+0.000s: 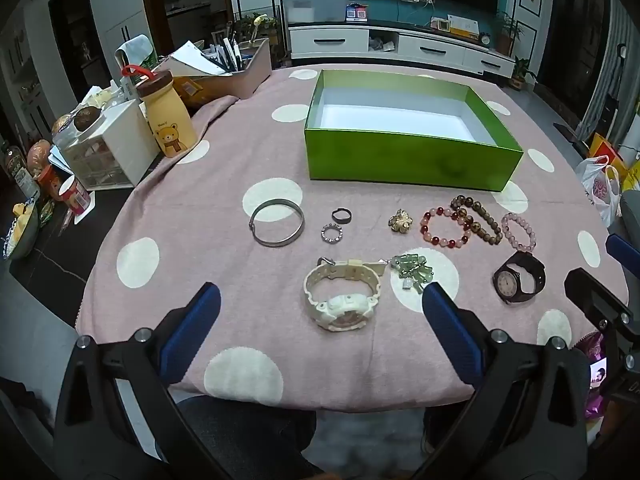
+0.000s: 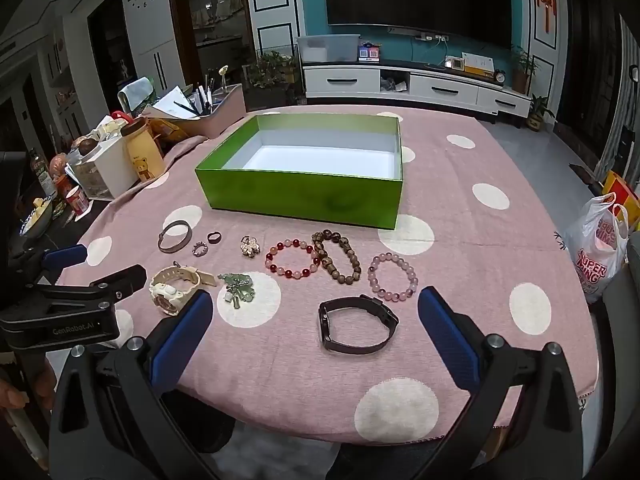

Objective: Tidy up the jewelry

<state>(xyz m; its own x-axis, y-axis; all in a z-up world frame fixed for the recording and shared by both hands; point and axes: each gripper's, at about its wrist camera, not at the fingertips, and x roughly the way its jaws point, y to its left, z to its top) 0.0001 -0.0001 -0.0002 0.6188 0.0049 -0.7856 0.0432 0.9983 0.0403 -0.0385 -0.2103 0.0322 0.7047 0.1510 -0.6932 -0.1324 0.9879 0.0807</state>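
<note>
Hovering over a pink polka-dot tablecloth [image 1: 168,200], the left gripper [image 1: 320,304] has its blue pads spread as wide as they go, with nothing between them but air; the white watch [image 1: 340,300] lies on the cloth below the gap. Beyond it sit a silver bangle [image 1: 276,222], a dark ring [image 1: 341,215], a beaded ring [image 1: 332,234], a gold brooch [image 1: 400,222] and a green jade charm [image 1: 412,274]. Further right, a red-and-pink bead bracelet [image 1: 445,227] touches a brown bead bracelet [image 1: 476,218], with a pale pink bead bracelet [image 1: 519,232] just beside and a dark watch [image 1: 519,282] nearer the table edge. An empty green box [image 1: 412,160] stands behind the row. The right gripper [image 1: 600,300] shows at the right edge.

Seen from the right wrist, the right gripper [image 2: 316,312] is likewise fully open and holds nothing; the dark watch [image 2: 356,326] lies on the cloth between its pads, untouched. The three bead bracelets sit just beyond, the green box [image 2: 300,198] behind them, white inside and bare. The left gripper [image 2: 76,276] reaches in from the left, near the white watch [image 2: 176,286].
</note>
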